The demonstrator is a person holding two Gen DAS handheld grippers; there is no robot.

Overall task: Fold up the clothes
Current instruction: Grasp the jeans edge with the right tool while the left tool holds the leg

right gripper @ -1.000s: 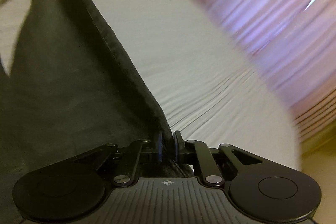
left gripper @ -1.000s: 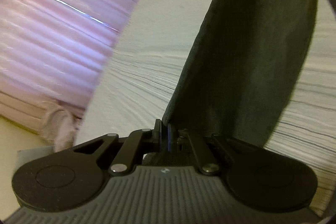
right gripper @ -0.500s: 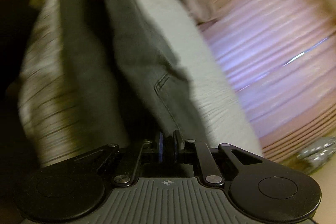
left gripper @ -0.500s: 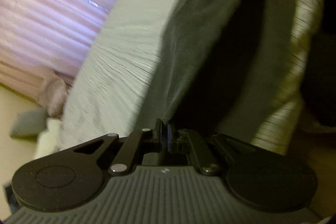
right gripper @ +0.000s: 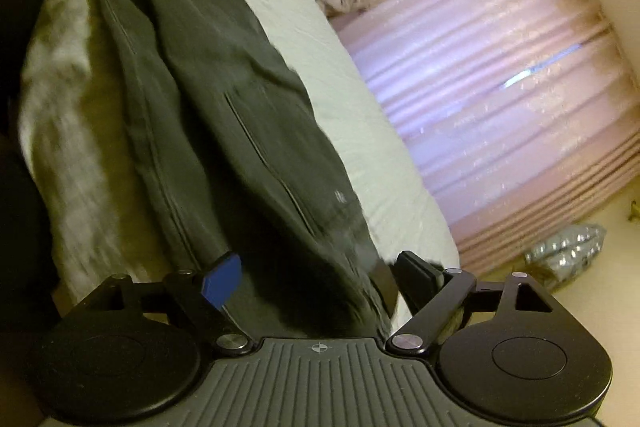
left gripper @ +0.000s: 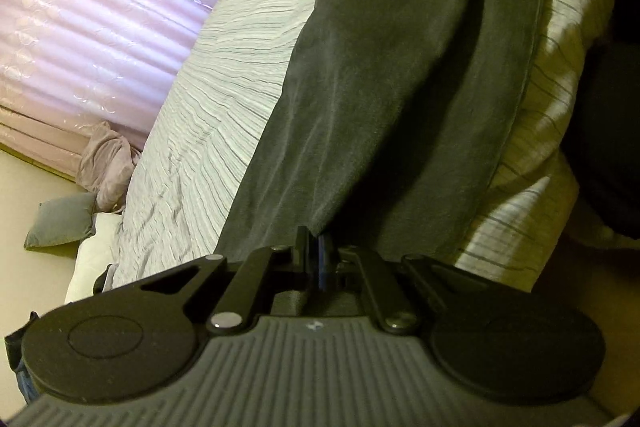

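Observation:
A pair of dark grey trousers [left gripper: 400,75] lies stretched along the near edge of a bed covered with a pale crinkled spread [left gripper: 224,83]. My left gripper [left gripper: 315,247] is shut on one end of the trousers at the bed's edge. In the right wrist view the trousers [right gripper: 224,115] show a pocket seam and run away from my right gripper [right gripper: 316,271], which is open, its jaws wide apart, with the cloth lying loose between them.
Pink pleated curtains [left gripper: 80,11] hang behind the bed and also show in the right wrist view [right gripper: 480,87]. A bunched pinkish cloth [left gripper: 106,159], a grey cushion [left gripper: 60,213] and a white pillow [left gripper: 90,255] lie at the bed's far end. A silvery crumpled object [right gripper: 568,251] sits by the curtain.
Both grippers dropped from above the bed to its near edge, laying the trousers down. My right gripper has opened and let go of the trousers. My left gripper stays shut.

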